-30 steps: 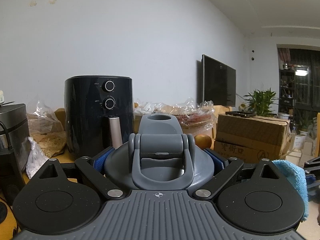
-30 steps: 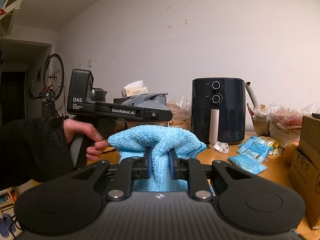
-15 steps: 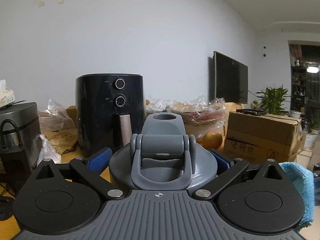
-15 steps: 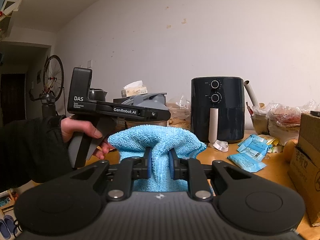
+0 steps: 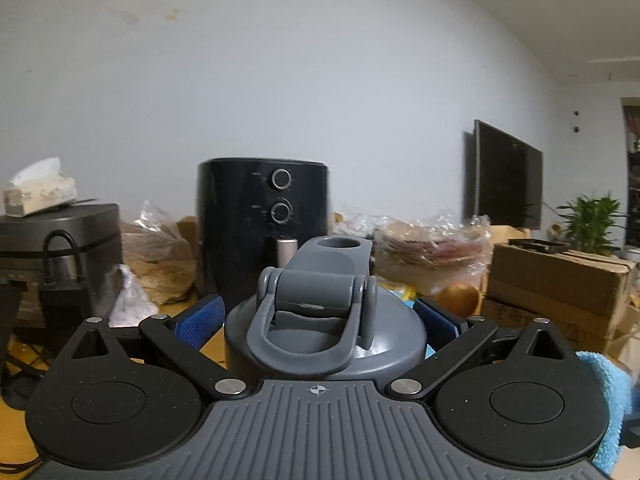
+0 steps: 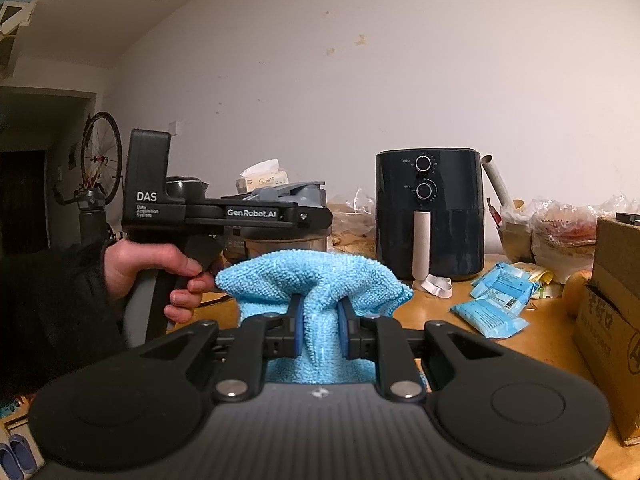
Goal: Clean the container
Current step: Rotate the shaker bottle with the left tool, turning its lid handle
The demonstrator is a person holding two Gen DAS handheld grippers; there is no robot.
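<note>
My left gripper [image 5: 320,320] is shut on a grey container [image 5: 324,336] with a flip lid, a loop handle and a spout; its blue pads [image 5: 200,318] press the sides just under the lid. From the right wrist view, a hand [image 6: 152,264] holds that gripper level, and the container's lid [image 6: 288,192] shows above its body. My right gripper [image 6: 319,324] is shut on a bunched light-blue cloth [image 6: 312,276], just right of that hand. The cloth's edge [image 5: 604,400] also shows at the lower right of the left wrist view.
A black air fryer [image 6: 428,212] stands at the back of the wooden table [image 6: 460,332]. Blue packets [image 6: 496,300] lie to the right, beside a cardboard box [image 6: 612,320]. A dark cooker [image 5: 60,240] with a tissue box [image 5: 40,192] on top is at the left.
The left gripper has swung leftward with the container: the air fryer slid right in its view and the cooker with the tissue box came in. The right gripper and cloth have not moved.
</note>
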